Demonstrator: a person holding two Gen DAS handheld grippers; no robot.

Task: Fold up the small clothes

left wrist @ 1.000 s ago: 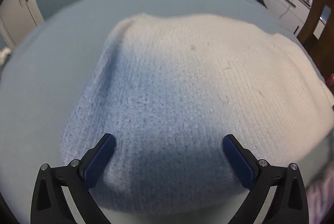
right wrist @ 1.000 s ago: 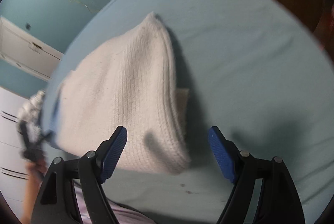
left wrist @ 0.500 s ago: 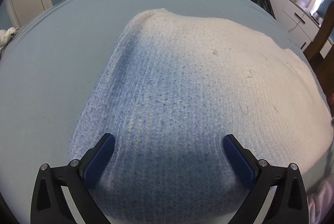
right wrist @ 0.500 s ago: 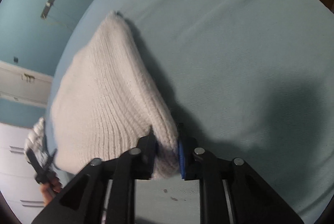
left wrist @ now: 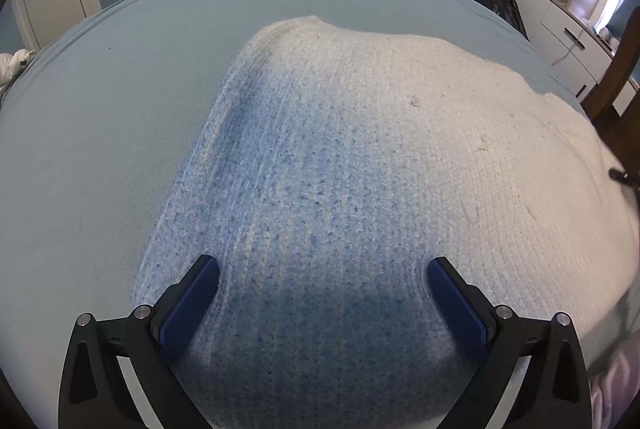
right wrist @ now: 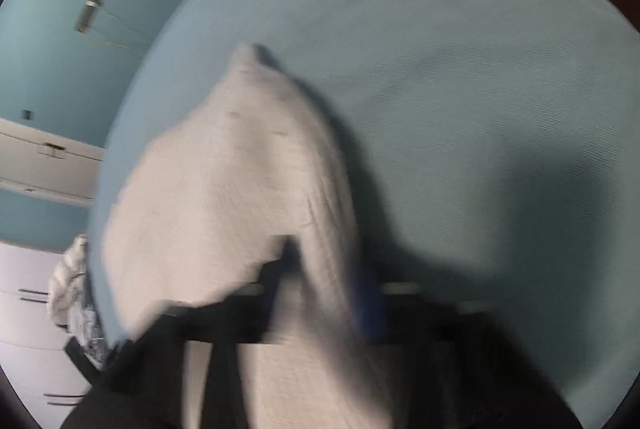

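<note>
Fingers of the right gripper (right wrist: 324,293) clamp the cream knitted garment's (right wrist: 224,189) 6 o'clock edge while the left gripper (left wrist: 322,289) gapes open above it; a thin pinch may slip mid-fold.

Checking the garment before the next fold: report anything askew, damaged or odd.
No damage shows. The white knit garment lies askew: a ridge stands up along its left edge, and the right gripper, shut on its corner, has it lifted off the blue sheet. That view is blurred.

- Your left gripper (left wrist: 322,269) hangs with jaws spread wide above the cream knit garment (left wrist: 380,169), blue pads (left wrist: 192,303) clear of the wool.
- The garment lies on a pale blue sheet (left wrist: 100,133).
- White cabinets (left wrist: 560,25) stand behind, right.
</note>
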